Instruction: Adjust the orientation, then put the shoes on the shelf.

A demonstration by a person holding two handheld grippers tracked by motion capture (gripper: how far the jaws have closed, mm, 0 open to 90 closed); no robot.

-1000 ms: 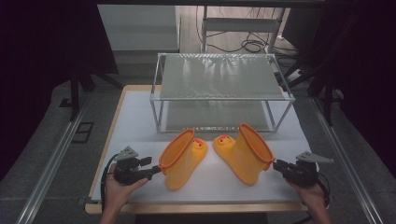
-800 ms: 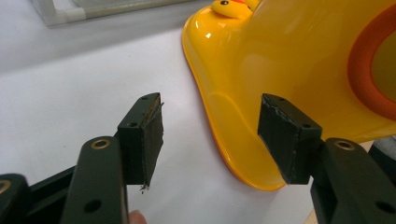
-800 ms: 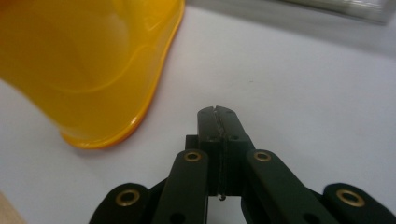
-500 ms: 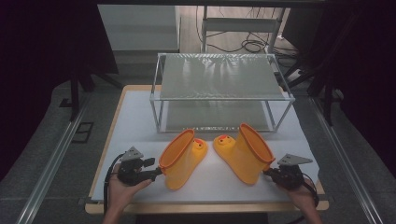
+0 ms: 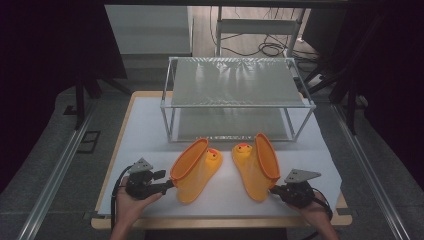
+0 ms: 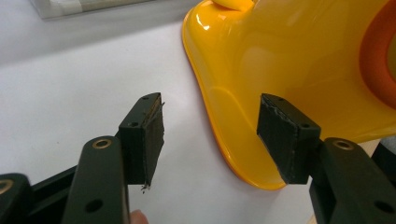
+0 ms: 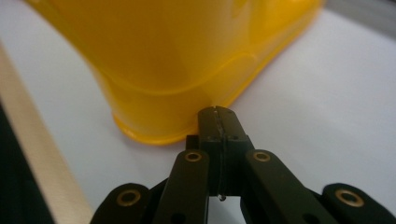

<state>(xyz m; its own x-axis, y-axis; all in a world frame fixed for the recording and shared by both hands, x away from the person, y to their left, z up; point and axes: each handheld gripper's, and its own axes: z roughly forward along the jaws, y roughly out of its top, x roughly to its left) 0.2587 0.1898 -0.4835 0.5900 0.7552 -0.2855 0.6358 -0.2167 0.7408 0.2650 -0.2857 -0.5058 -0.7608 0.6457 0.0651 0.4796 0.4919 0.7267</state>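
Two glossy yellow rubber boots lie on the white worktop (image 5: pixel 150 130), soles toward the person; left tongs (image 5: pixel 167 184) released, heel of left boot (image 5: pixel 195 170) between jaws; right tongs (image 5: pixel 274 189) clenched empty, tips at right boot (image 5: pixel 257 165) heel.

two yellow boots (image 5: pixel 196 170) (image 5: pixel 257 165), one wire shelf rack (image 5: pixel 235 80), two grippers (image 5: pixel 167 185) (image 5: pixel 273 190)
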